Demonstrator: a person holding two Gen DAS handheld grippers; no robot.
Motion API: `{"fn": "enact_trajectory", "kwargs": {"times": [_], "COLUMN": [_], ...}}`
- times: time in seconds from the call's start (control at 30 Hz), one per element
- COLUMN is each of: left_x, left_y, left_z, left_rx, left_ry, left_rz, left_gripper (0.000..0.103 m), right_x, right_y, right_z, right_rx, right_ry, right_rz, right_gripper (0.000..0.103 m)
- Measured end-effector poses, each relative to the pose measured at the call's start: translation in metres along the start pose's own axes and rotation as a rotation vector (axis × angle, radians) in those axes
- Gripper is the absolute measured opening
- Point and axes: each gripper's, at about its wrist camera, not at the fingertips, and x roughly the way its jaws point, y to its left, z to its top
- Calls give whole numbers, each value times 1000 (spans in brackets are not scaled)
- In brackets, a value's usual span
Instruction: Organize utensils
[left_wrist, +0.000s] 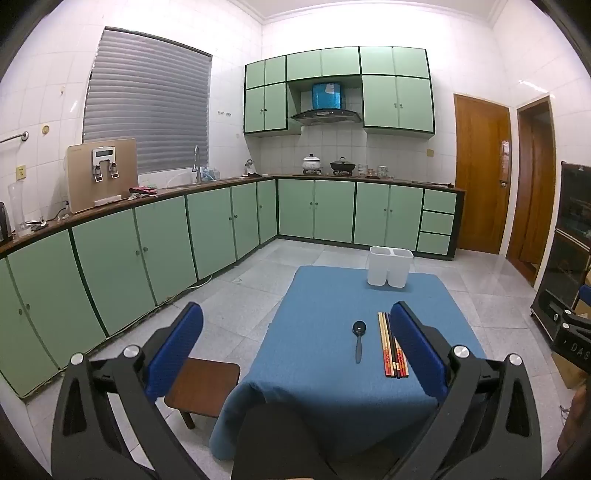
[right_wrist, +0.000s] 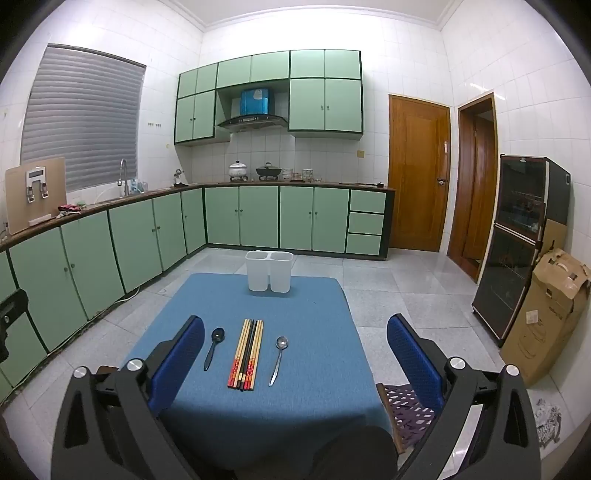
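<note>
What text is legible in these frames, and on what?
"DAS": white letters on the black device at the right edge of the left wrist view, cut off by the frame.
Cardboard box: printed marks, too blurred to read.
Blue label on the range hood: too small to read.
Water dispenser display: unreadable.

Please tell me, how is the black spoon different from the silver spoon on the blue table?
The black spoon is dark and matte, while the silver spoon is shiny metal. The black spoon lies left of the chopsticks; the silver spoon lies right of them. The black spoon's handle looks thicker, the silver spoon's thinner. Both lie flat on the blue tablecloth, bowls pointing toward the white holder, untouched by any gripper.
</note>
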Motion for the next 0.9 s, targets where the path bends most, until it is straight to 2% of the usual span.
{"fn": "enact_trajectory", "kwargs": {"times": [0.9], "left_x": [-7], "left_y": [5], "left_z": [9], "left_rx": [1], "left_ry": [-9], "left_rz": [3], "left_gripper": [98], "right_x": [0], "right_y": [6], "right_z": [4], "right_rx": [1], "right_ry": [-5], "right_rz": [-1], "right_gripper": [97]}}
